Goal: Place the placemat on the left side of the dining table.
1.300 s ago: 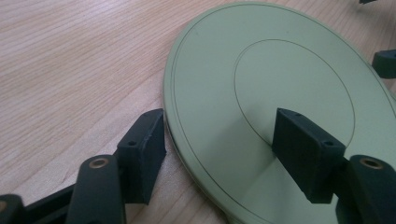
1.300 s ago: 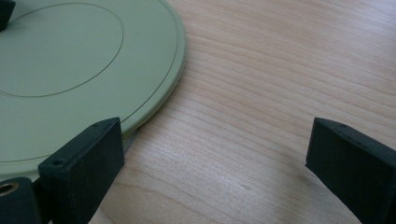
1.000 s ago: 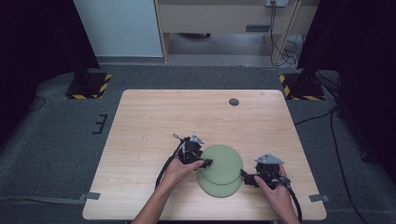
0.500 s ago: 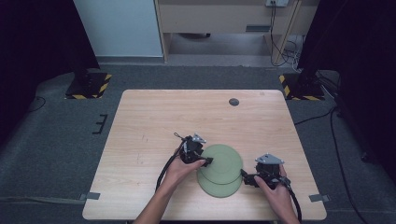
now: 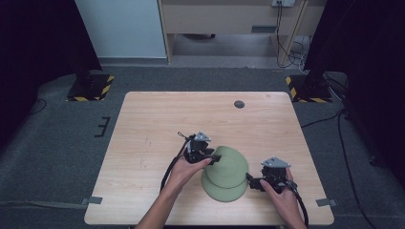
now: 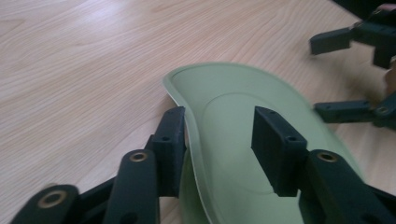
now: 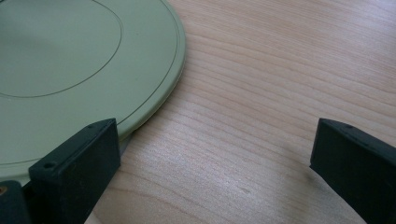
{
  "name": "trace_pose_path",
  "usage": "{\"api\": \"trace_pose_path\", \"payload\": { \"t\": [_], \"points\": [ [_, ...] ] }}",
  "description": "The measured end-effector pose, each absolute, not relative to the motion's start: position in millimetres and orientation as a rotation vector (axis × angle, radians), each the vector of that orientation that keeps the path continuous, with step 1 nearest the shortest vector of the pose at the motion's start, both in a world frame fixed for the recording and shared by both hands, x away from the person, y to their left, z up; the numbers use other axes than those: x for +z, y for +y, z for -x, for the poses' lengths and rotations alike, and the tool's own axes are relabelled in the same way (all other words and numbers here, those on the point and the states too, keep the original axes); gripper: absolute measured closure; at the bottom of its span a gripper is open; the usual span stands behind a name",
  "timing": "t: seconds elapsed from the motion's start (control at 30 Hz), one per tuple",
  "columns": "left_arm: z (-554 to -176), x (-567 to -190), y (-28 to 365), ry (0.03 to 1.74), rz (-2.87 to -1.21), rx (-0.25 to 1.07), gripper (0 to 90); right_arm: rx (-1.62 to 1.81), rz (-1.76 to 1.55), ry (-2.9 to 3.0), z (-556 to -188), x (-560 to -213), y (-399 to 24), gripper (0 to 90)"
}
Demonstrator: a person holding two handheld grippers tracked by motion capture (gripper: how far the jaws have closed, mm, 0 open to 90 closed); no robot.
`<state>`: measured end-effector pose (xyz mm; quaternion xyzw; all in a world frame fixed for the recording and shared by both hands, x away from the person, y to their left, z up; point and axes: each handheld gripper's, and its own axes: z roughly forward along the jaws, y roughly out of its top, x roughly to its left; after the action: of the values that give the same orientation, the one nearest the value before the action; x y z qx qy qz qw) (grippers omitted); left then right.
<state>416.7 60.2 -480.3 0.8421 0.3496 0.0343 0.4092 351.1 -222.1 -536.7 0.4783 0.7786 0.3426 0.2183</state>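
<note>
A pale green round plate [image 5: 227,179] lies near the front of the wooden table [image 5: 157,124]; its left side looks raised and a second green rim shows beneath it. My left gripper [image 5: 215,157] stands open astride that raised rim [image 6: 187,116], one jaw outside against it and the other over the plate's inside [image 6: 233,107]. The right gripper [image 5: 250,181] is open wide at the plate's right edge. Seen from the right gripper [image 7: 215,149], one jaw rests beside the green rim [image 7: 70,60], with bare wood between the jaws. The right gripper [image 6: 336,77] also appears in the left gripper view.
A small dark round disc [image 5: 239,104] sits near the table's far edge. Black stands with yellow-striped bases [image 5: 90,86] stand on the grey floor at both far corners. Cables trail from the grippers toward the front edge.
</note>
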Motion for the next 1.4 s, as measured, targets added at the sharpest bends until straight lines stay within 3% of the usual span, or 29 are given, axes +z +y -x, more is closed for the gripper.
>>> {"api": "trace_pose_path", "payload": {
  "t": [0.27, 0.6, 0.93, 1.4],
  "points": [
    [-424, -482, 57, 0.928, -2.101, 0.051, 63.1, 0.949, -1.323, 2.158, -351, -537, -222, 1.7],
    [-430, -494, 41, 0.975, -2.170, 0.095, 62.5, 0.946, -1.324, 2.157, -351, -537, -222, 2.0],
    [-429, -494, 54, 0.976, -2.150, 0.086, 77.2, 0.945, -1.317, 2.155, -351, -537, -222, 2.5],
    [-426, -484, 51, 0.946, -2.089, 0.113, 83.9, 0.979, -1.357, 2.089, -351, -529, -235, 4.2]
  ]
}}
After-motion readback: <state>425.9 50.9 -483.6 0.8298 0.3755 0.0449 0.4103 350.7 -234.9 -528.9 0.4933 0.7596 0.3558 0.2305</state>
